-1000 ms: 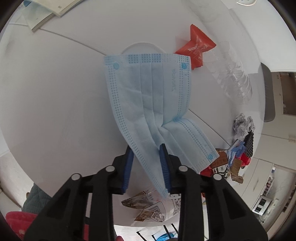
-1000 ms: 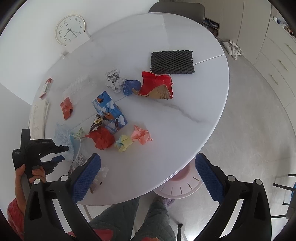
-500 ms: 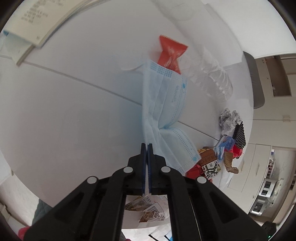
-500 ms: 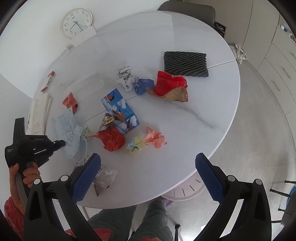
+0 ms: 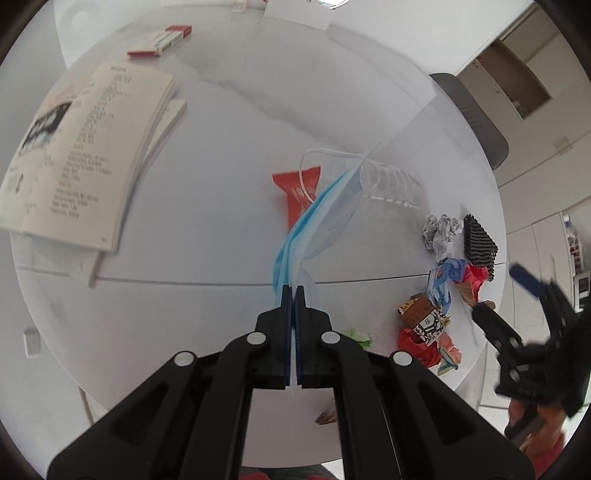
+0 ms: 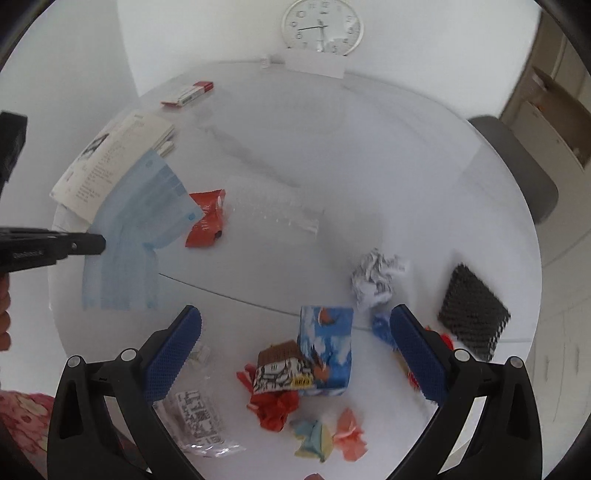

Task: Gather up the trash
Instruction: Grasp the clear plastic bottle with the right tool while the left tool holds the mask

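Observation:
My left gripper (image 5: 294, 295) is shut on a light blue face mask (image 5: 314, 218), which hangs from the pads above the white round table (image 5: 207, 236). From the right wrist view the same mask (image 6: 140, 225) dangles at the left, pinched by the left gripper (image 6: 99, 244). My right gripper (image 6: 295, 354) stands wide open over a heap of trash: a blue printed carton (image 6: 325, 350), a brown wrapper (image 6: 284, 369), red crumpled paper (image 6: 273, 410) and pink and yellow scraps (image 6: 328, 435). Nothing lies between its pads.
A red snack wrapper (image 6: 205, 218) and a clear plastic bottle (image 6: 273, 210) lie mid-table. Crumpled white paper (image 6: 376, 277), a black foam pad (image 6: 472, 314), open booklets (image 5: 81, 155), a red-white box (image 6: 188, 94), a wall clock (image 6: 321, 26) and a grey chair (image 6: 517, 162) surround them.
The left gripper closed on the mask and lifted it off the table while rolling. The right gripper, still open, swung left over the trash heap.

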